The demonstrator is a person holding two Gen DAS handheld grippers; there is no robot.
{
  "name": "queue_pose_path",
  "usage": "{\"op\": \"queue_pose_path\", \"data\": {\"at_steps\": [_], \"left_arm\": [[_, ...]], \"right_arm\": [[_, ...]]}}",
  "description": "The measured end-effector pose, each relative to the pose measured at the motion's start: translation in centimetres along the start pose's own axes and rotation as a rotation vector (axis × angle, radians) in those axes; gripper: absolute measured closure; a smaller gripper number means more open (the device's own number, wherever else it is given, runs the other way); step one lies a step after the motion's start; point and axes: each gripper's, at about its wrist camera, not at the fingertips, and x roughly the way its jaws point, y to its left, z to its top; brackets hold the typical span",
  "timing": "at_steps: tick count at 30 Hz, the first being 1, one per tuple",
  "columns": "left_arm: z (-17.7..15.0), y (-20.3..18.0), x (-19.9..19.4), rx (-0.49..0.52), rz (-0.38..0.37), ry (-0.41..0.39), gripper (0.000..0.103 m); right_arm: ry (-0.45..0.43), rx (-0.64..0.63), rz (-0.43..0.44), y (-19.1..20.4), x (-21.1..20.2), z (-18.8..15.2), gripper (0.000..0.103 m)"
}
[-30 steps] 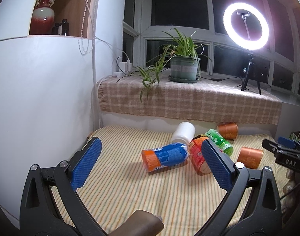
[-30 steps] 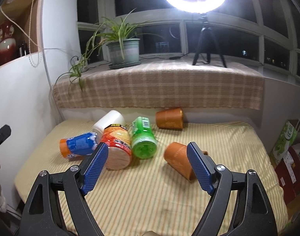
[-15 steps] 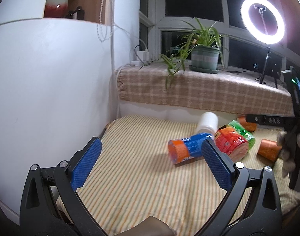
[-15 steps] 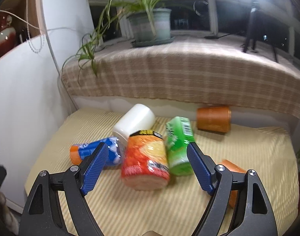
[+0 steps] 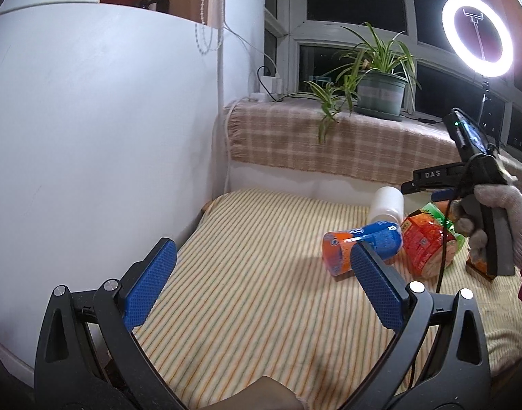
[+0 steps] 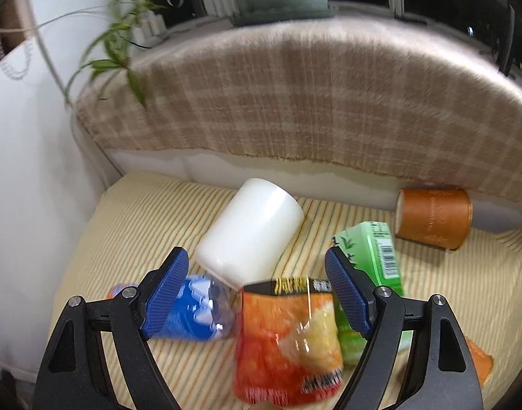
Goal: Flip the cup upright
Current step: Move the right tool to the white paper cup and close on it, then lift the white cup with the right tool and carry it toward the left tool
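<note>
Several cups lie on their sides on the striped yellow mat (image 6: pixel 151 205): a white cup (image 6: pixel 250 232), a red-orange cup (image 6: pixel 288 338), a green cup (image 6: pixel 373 259), a blue-and-orange cup (image 6: pixel 192 307) and a brown cup (image 6: pixel 431 222) by the back ledge. My right gripper (image 6: pixel 257 290) is open, low over the pile, its jaws on either side of the red-orange cup's top end without touching. My left gripper (image 5: pixel 257 283) is open and empty, back over the mat's left part. The left wrist view shows the blue-and-orange cup (image 5: pixel 363 242) and the right gripper's body (image 5: pixel 479 177).
A checked cloth covers the window ledge (image 6: pixel 295 95), with a potted plant (image 5: pixel 380 92) and a ring light (image 5: pixel 478 36) on it. A white curved wall (image 5: pixel 90 136) bounds the mat on the left. Another orange cup (image 6: pixel 479 358) peeks out at lower right.
My right gripper has moved forward and down toward the pile, now straddling the red-orange cup. My left gripper has swung left and back, away from the cups. Both stay open.
</note>
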Motion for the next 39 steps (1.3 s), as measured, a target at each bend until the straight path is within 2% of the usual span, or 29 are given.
{"op": "queue_pose_path", "data": {"at_steps": [12, 18, 25, 33, 39], "left_arm": [[-0.3, 1.5, 1.3, -0.026, 0.016, 0.028, 0.000], [-0.3, 2.4, 1.6, -0.035, 0.026, 0.024, 0.000], [-0.6, 3.0, 2.1, -0.044, 0.030, 0.034, 0.000], [-0.4, 3.8, 2.1, -0.054, 0.046, 0.027, 0.000], [-0.3, 3.9, 2.0, -0.053, 0.049, 0.020, 0.000]], "right_arm": [[0.176, 0.214, 0.062, -1.0, 6.5, 3.6, 0.021], [0.236, 0.289, 0.042, -1.4, 8.9, 4.5, 0.021], [0.292, 0.306, -0.010, -0.1, 11.6, 5.2, 0.021], [0.315, 0.307, -0.015, 1.3, 14.0, 5.7, 0.026], [0.278, 0.292, 0.022, 1.3, 12.0, 5.0, 0.026]]}}
